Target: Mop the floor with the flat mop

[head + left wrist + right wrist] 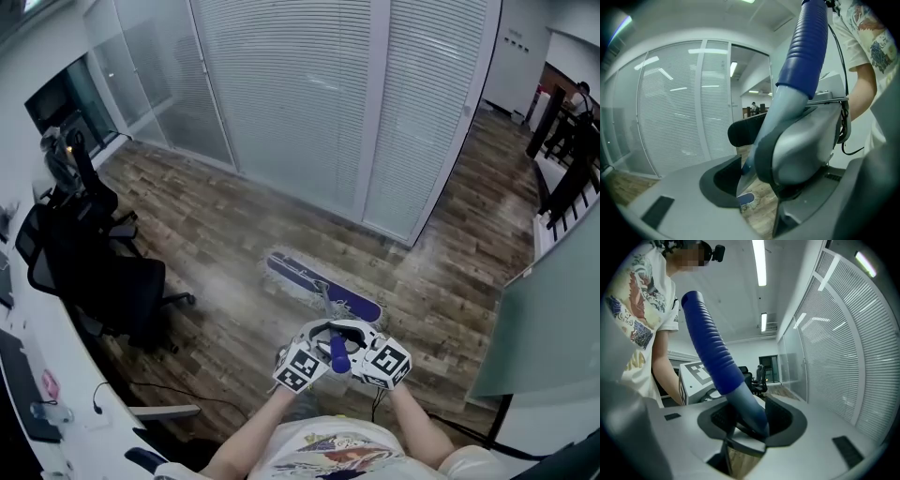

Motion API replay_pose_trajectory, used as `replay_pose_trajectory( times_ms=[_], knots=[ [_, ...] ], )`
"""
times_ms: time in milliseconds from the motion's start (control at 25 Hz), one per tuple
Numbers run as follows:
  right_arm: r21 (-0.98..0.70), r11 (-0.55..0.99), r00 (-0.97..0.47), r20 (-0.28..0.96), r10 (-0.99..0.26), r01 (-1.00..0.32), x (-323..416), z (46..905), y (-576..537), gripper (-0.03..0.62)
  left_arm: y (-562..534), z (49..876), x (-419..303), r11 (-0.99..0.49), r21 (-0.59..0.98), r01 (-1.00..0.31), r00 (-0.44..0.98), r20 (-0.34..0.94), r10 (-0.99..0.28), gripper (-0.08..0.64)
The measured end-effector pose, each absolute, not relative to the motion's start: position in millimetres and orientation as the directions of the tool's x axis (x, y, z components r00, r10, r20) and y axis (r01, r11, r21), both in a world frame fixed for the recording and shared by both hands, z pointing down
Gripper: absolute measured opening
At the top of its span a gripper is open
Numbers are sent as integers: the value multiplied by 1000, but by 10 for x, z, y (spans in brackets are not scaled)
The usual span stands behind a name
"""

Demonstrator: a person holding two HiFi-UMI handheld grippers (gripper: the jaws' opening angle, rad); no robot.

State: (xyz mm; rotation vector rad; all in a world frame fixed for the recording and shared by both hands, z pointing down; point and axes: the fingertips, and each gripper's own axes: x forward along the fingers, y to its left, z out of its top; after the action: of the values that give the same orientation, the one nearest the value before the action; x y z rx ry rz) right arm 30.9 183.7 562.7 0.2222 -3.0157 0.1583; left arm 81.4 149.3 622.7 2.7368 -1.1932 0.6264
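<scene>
**Jaws:** L gripper (300, 367) & R gripper (382, 362) both clamped on mop handle (338, 353), side by side near its top.
**Head view:** mop head (322, 286) lies flat on floor (216, 234), just ahead.
**L gripper view:** pads grip grey shaft (776, 117) below ribbed grip (804, 56).
**R gripper view:** same hold.
**Handling (est.):** light, stiff pole. Ribbed sleeve resists slip, so hold there.

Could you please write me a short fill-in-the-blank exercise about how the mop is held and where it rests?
1. The flat mop head rests on the ____ floor.
2. The left gripper and the right gripper each clamp the mop's ____.
3. The office chair at the left of the head view is ____.
Missing words: wooden; handle; black.
</scene>
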Motion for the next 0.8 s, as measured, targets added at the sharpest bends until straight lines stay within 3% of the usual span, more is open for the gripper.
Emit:
replay_pose_trajectory(
  times_ms=[400,800],
  knots=[
    [-74,994,-985,157,-74,-87,819,5834,2791,163,2401,6419,1317,-648,-77,-757,573,397,-717,137],
    [-29,999,-981,191,-28,-34,829,6060,2976,163,2535,6641,1341,-628,-126,-768,550,374,-747,135]
  ],
)
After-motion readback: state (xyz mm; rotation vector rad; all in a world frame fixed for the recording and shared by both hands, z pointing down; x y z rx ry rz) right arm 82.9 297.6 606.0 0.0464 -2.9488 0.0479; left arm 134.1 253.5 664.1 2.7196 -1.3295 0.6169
